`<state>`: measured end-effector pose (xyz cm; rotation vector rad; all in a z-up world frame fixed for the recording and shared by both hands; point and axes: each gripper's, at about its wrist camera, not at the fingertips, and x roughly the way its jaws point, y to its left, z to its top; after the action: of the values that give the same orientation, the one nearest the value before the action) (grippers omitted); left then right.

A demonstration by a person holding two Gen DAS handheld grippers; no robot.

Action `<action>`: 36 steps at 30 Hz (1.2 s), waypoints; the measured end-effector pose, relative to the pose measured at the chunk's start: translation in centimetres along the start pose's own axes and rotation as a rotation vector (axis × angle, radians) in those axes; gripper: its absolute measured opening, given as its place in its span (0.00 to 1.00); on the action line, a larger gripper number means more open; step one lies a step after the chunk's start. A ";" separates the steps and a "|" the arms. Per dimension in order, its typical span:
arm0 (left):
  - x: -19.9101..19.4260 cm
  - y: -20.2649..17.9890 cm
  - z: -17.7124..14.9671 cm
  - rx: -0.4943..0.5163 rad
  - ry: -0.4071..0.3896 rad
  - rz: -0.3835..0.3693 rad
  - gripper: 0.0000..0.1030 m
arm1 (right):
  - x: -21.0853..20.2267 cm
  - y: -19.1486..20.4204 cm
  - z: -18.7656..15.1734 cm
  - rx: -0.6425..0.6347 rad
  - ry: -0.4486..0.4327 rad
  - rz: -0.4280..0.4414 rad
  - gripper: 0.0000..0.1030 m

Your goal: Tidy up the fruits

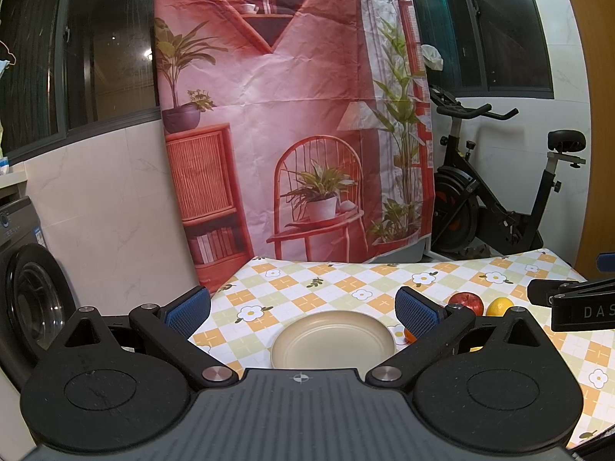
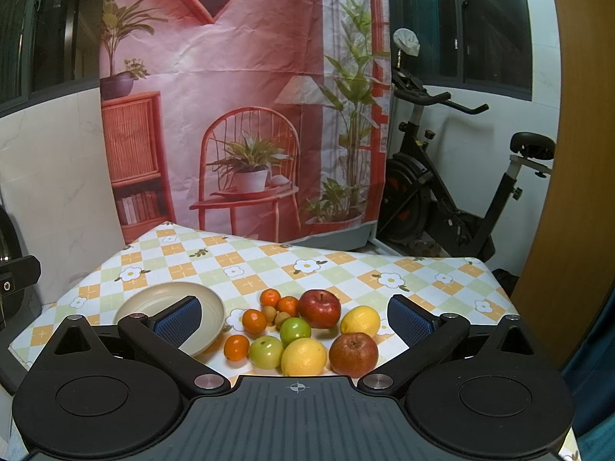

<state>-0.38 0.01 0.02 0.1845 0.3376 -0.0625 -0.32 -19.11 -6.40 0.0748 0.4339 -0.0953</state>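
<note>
Both grippers, left (image 1: 303, 309) & right (image 2: 294, 320), jaws released; fruits (image 2: 303, 332) beside plate (image 2: 209, 301).

Left tongs (image 1: 303, 313) gape wide above an empty cream plate (image 1: 333, 340) on the checked desk (image 1: 346, 280). At three o'clock sit a red apple (image 1: 466, 302) and lemon (image 1: 499, 306), near the right tongs (image 1: 569, 296).

In the left wrist view the left gripper's right finger (image 1: 417, 313) hides most of a small orange (image 1: 409, 335), its body covers the cream plate's (image 1: 333, 340) near rim, and the exercise bike (image 1: 496, 192) is partly behind the backdrop (image 1: 292, 115).
</note>
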 end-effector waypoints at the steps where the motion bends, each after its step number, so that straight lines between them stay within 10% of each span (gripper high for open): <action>1: 0.0 0.0 0.0 0.000 0.000 0.000 1.00 | 0.1 0.0 -0.1 0.000 0.000 0.000 1.00; 36: 1.4 0.0 0.0 -0.009 0.017 -0.006 1.00 | -0.1 -2.9 1.8 0.037 -0.048 0.039 1.00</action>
<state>0.97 -0.07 -0.48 0.1755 0.3549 -0.0651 0.02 -22.17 -4.90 0.1169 0.3826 -0.0664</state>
